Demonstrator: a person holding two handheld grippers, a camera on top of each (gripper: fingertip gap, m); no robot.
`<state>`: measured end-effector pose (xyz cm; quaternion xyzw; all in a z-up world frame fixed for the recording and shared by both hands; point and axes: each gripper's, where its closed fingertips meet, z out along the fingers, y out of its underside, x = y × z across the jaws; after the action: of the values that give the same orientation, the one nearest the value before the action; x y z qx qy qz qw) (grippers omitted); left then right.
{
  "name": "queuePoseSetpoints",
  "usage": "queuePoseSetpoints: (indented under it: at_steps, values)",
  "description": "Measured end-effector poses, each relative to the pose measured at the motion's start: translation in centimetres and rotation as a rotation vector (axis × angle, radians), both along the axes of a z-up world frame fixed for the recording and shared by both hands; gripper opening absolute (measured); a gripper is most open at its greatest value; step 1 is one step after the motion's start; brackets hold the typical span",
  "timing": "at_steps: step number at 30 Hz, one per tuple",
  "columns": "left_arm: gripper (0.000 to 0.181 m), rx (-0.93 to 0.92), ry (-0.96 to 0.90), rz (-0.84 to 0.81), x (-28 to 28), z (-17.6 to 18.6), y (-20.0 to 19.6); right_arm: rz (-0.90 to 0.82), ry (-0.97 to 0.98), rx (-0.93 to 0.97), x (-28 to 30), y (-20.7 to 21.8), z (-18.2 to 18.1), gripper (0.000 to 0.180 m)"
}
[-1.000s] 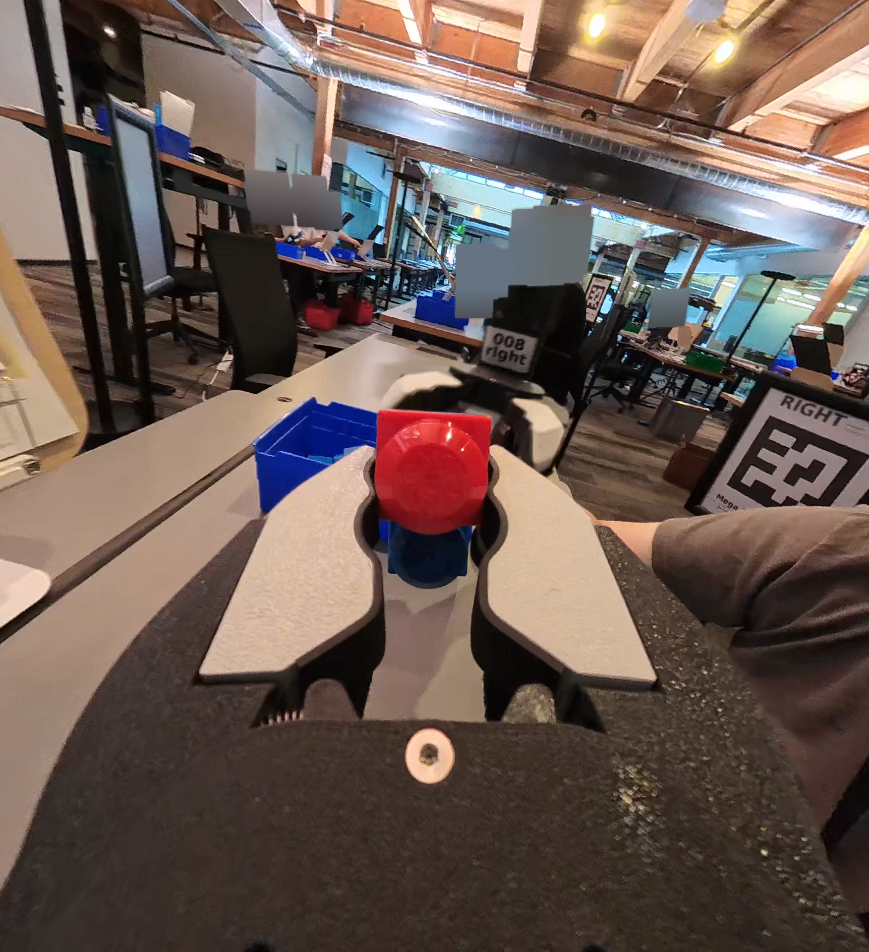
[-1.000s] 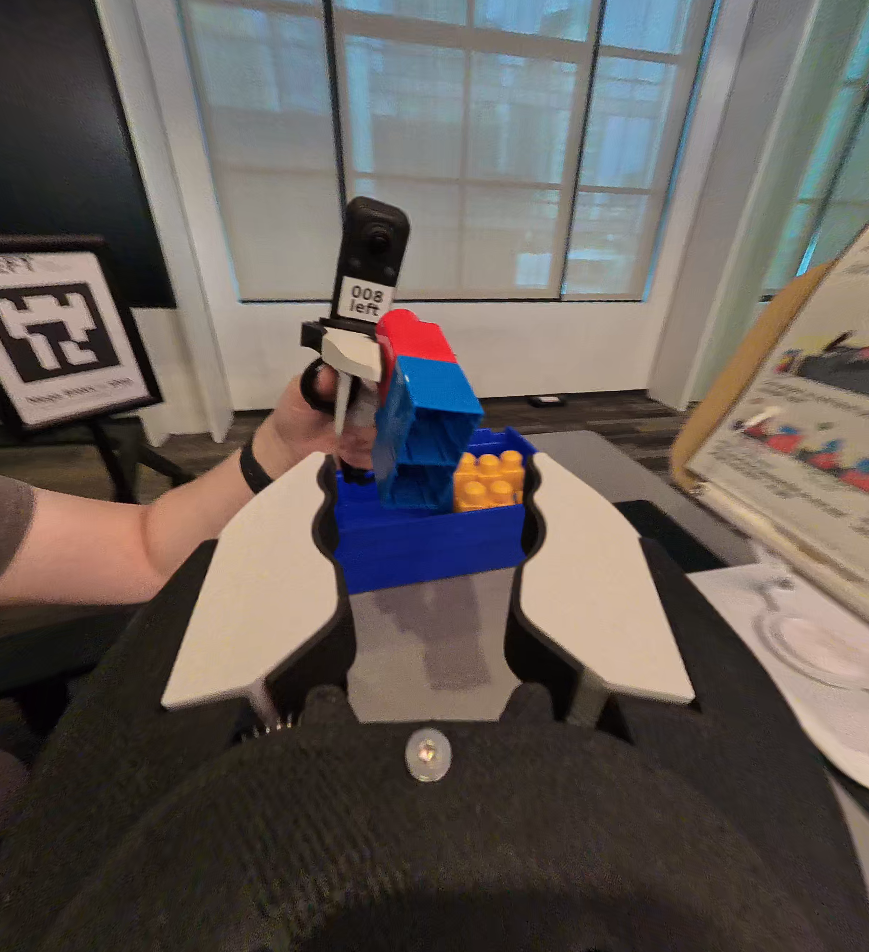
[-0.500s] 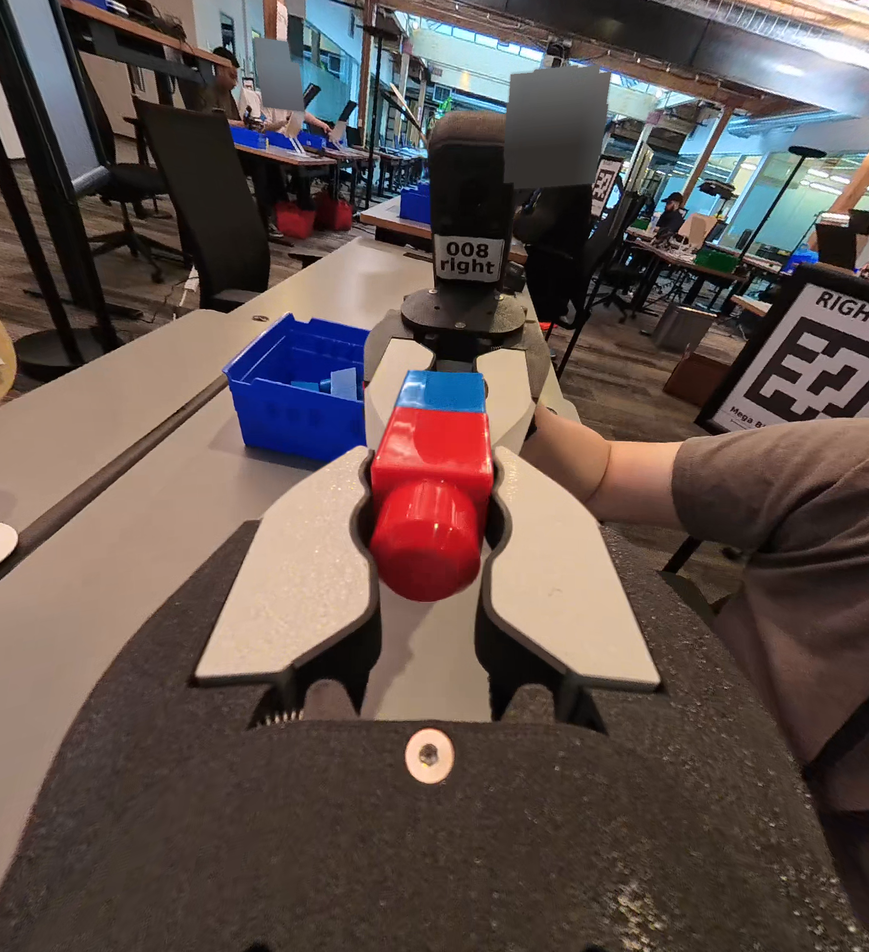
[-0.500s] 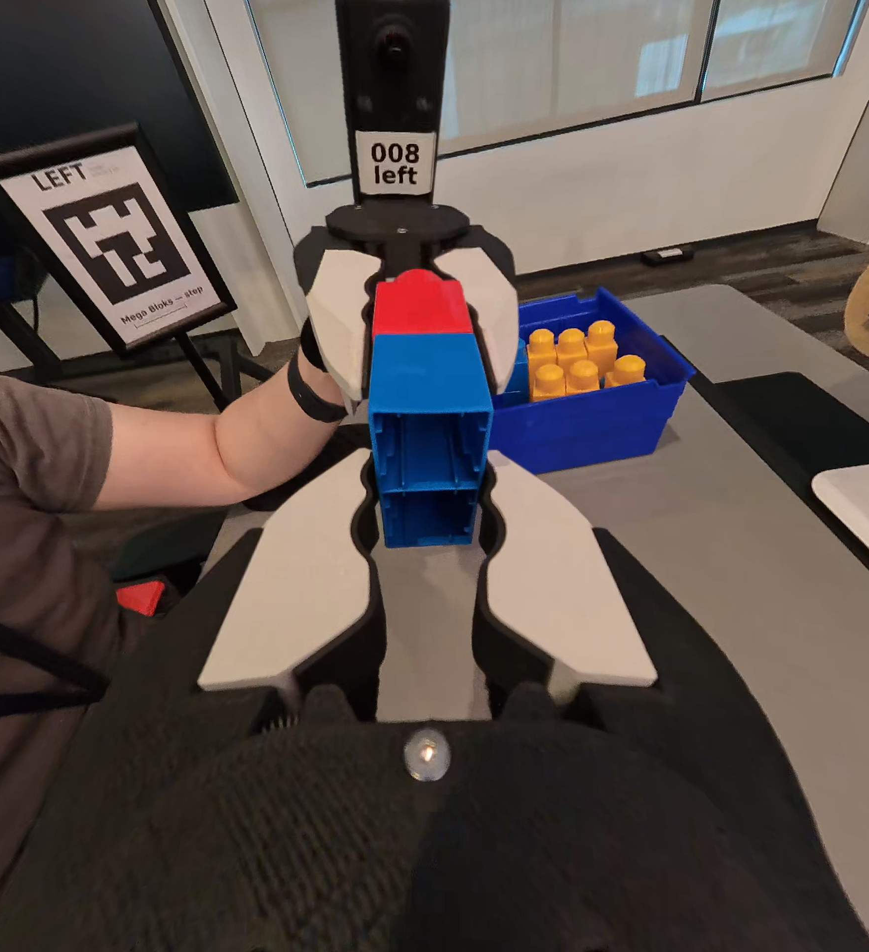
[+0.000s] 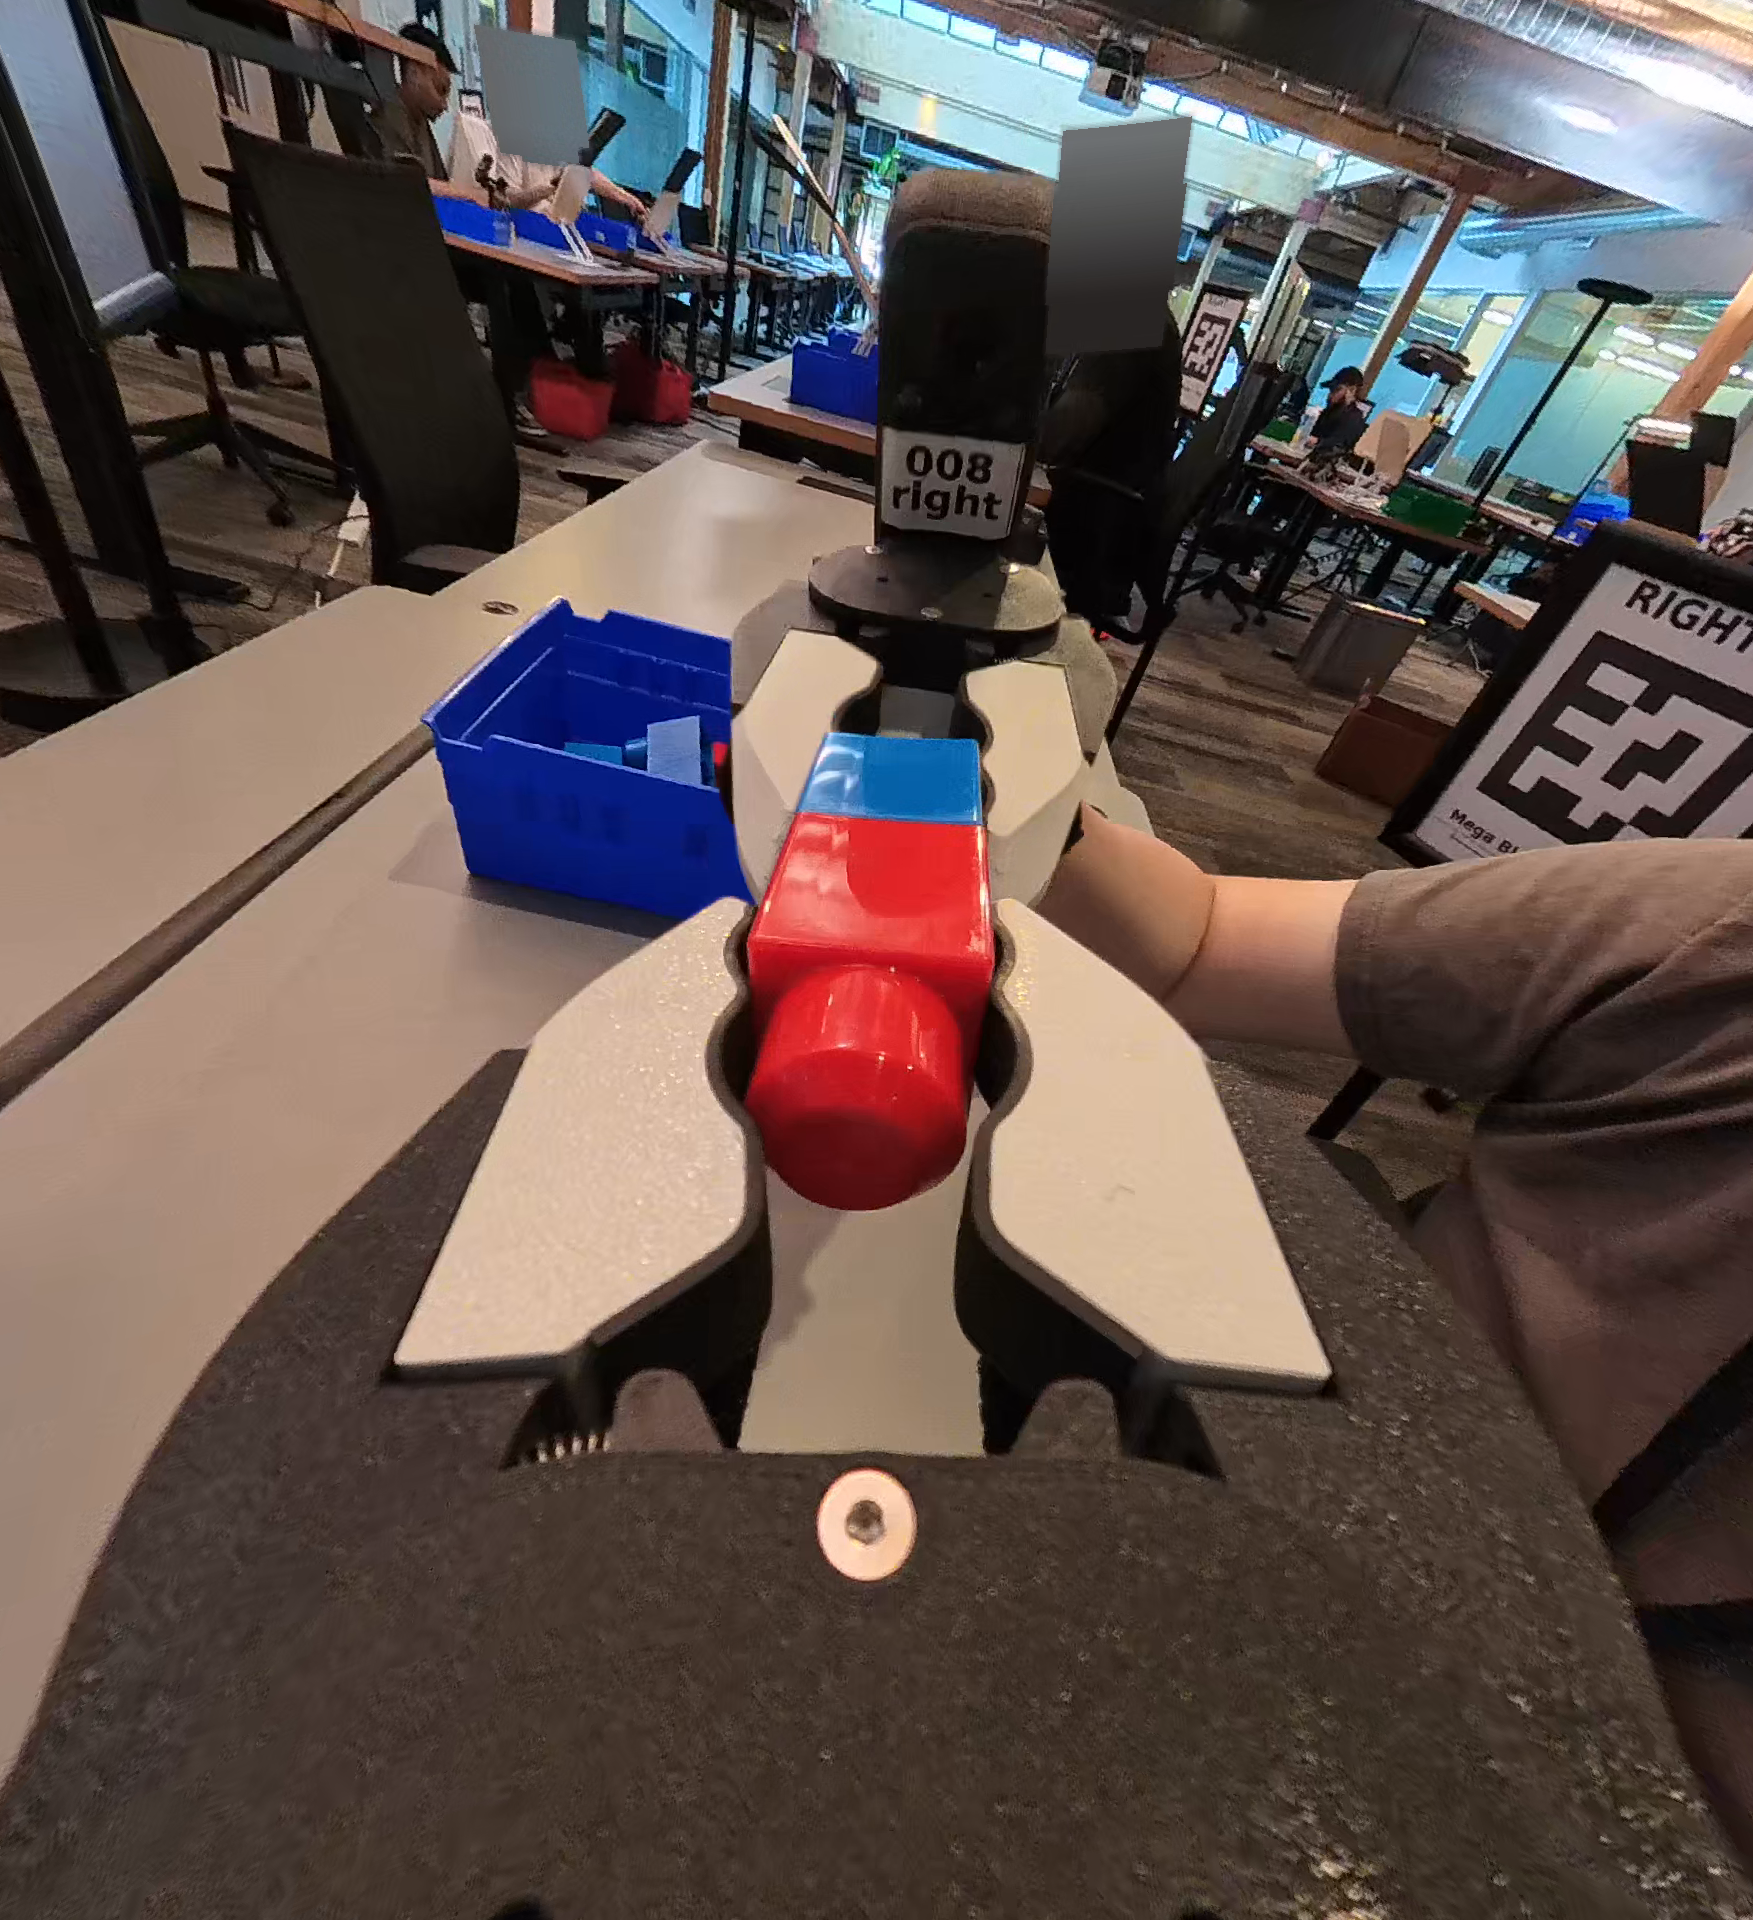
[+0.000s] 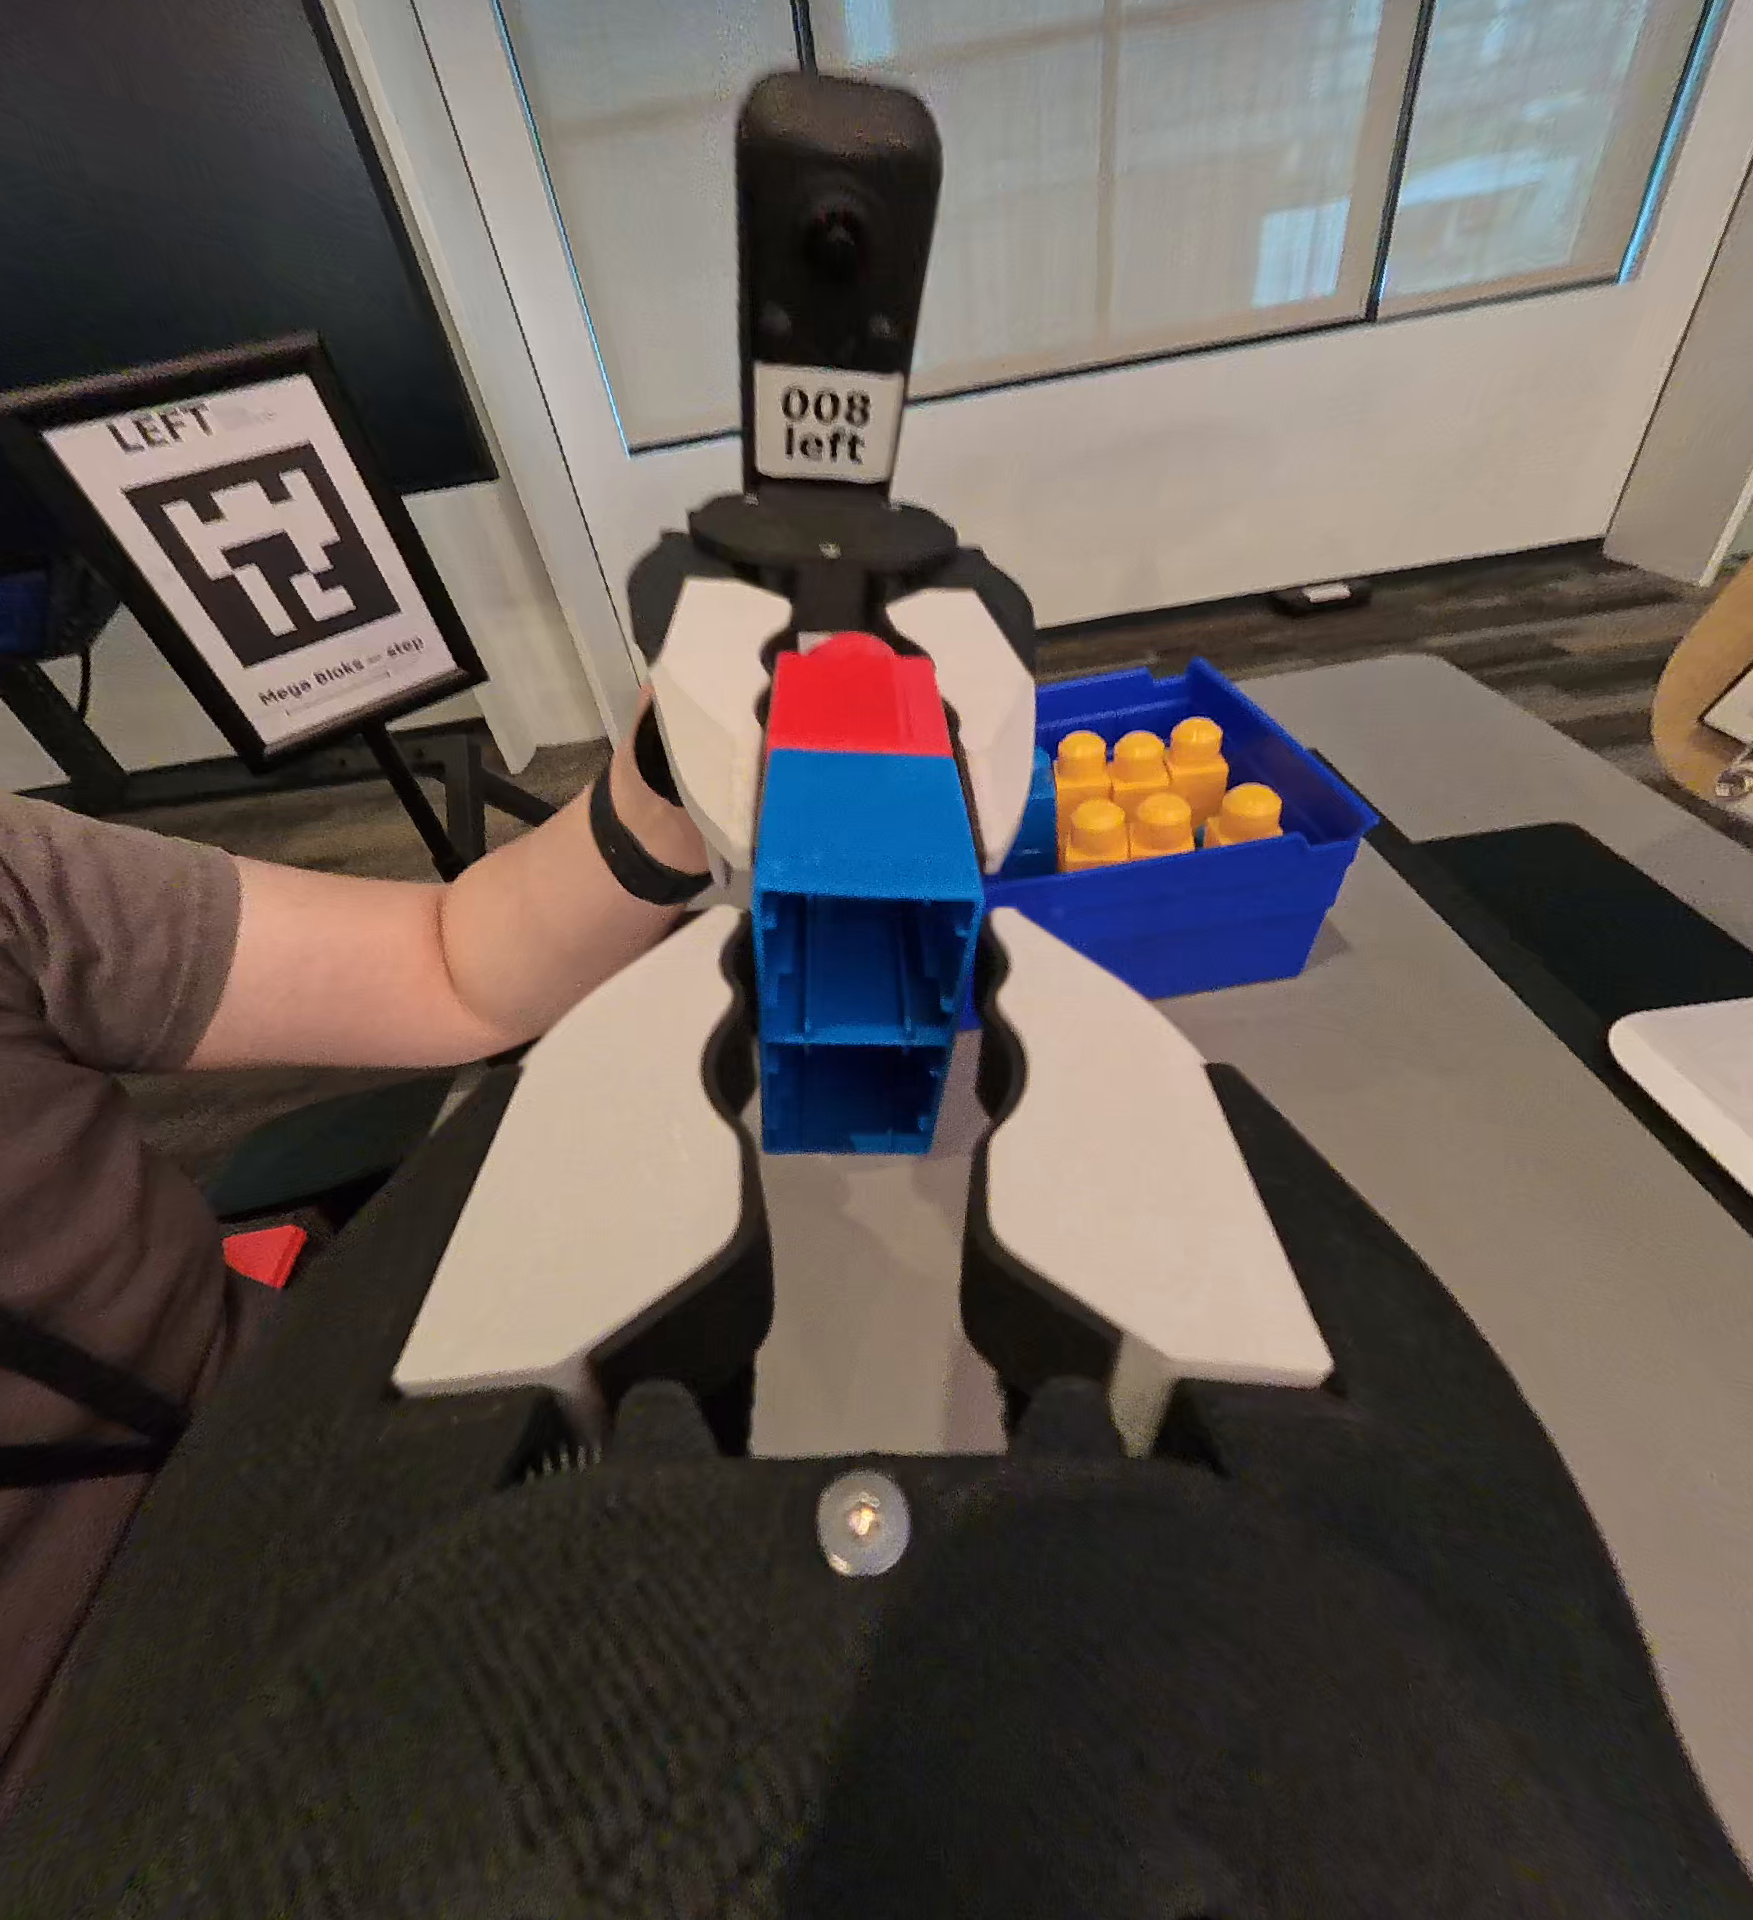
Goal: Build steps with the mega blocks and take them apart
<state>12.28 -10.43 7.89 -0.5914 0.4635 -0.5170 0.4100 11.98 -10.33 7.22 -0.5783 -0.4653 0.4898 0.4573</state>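
Observation:
A red block [image 5: 867, 935] is joined to a blue block [image 5: 893, 774] and the pair is held in the air between my two grippers, which face each other. My left gripper [image 5: 867, 920] is shut on the red block, whose round stud points back at its camera. In the right wrist view my right gripper [image 6: 861, 930] is shut on the blue block [image 6: 861, 862], whose hollow underside faces the camera. The red block [image 6: 851, 701] lies beyond it, between the left gripper's fingers [image 6: 706, 717].
A blue bin [image 5: 581, 821] with blue blocks stands on the grey table [image 5: 228, 1039]. A blue bin [image 6: 1215, 914] holds yellow blocks [image 6: 1142, 800]. A small red piece [image 6: 264, 1252] lies low on the left. A white board [image 6: 1734, 1101] lies at the right edge. Marker signs stand on both sides. Left and right tips are no more than a few centimetres apart.
The left gripper tipped the joined blocks level and brought them to the right gripper. The right gripper closed around the blue block. In the last half second little has moved.

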Motion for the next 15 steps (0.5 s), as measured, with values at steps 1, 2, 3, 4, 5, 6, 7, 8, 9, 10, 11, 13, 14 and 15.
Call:
queuePoseSetpoints:
  at_steps: [1, 2, 3, 4, 5, 6, 7, 8, 9, 10, 11, 13, 14, 15]
  values:
    - [0.039, 0.007, 0.008, 0.006, 0.05, -0.18, 0.11, 0.001, -0.012, 0.001, 0.07, 0.03, -0.15, 0.037]
    - [0.039, 0.01, 0.013, 0.007, 0.09, -0.29, 0.17, -0.002, -0.025, 0.005, 0.13, 0.12, -0.32, 0.037]
    - [0.039, 0.004, 0.003, 0.005, 0.07, -0.17, 0.17, -0.004, -0.023, 0.01, 0.16, 0.16, -0.29, 0.037]
    - [0.039, -0.005, 0.001, 0.0, 0.01, -0.12, 0.16, -0.004, -0.015, 0.007, 0.14, 0.15, -0.18, 0.037]
    - [0.039, -0.005, 0.012, -0.003, -0.06, -0.2, 0.13, 0.0, -0.018, -0.001, 0.08, 0.12, -0.23, 0.037]
    - [0.039, 0.002, 0.018, 0.002, -0.06, -0.26, 0.12, 0.006, -0.023, -0.005, 0.07, 0.09, -0.34, 0.037]
    - [0.039, 0.009, 0.017, 0.009, -0.02, -0.25, 0.12, 0.01, -0.023, -0.003, 0.09, 0.08, -0.38, 0.037]
    - [0.039, 0.012, 0.019, 0.011, 0.01, -0.3, 0.06, 0.015, -0.023, -0.006, 0.13, 0.05, -0.4, 0.037]
    - [0.039, 0.014, 0.024, 0.01, 0.04, -0.37, 0.03, 0.018, -0.024, -0.005, 0.2, 0.04, -0.38, 0.037]
    - [0.039, 0.017, 0.027, 0.01, 0.03, -0.41, 0.03, 0.018, -0.023, -0.002, 0.29, 0.04, -0.3, 0.037]
    - [0.038, 0.018, 0.022, 0.007, 0.01, -0.35, 0.0, 0.018, -0.023, 0.0, 0.39, 0.04, -0.23, 0.037]
    - [0.037, 0.011, 0.018, -0.003, -0.05, -0.3, -0.09, 0.017, -0.022, 0.002, 0.52, 0.04, -0.11, 0.037]
    - [0.037, 0.008, 0.015, -0.005, -0.05, -0.31, -0.1, 0.018, -0.023, 0.002, 0.53, 0.02, -0.12, 0.037]
    - [0.037, 0.01, 0.013, -0.007, -0.06, -0.31, -0.12, 0.018, -0.022, 0.003, 0.51, 0.02, -0.14, 0.037]
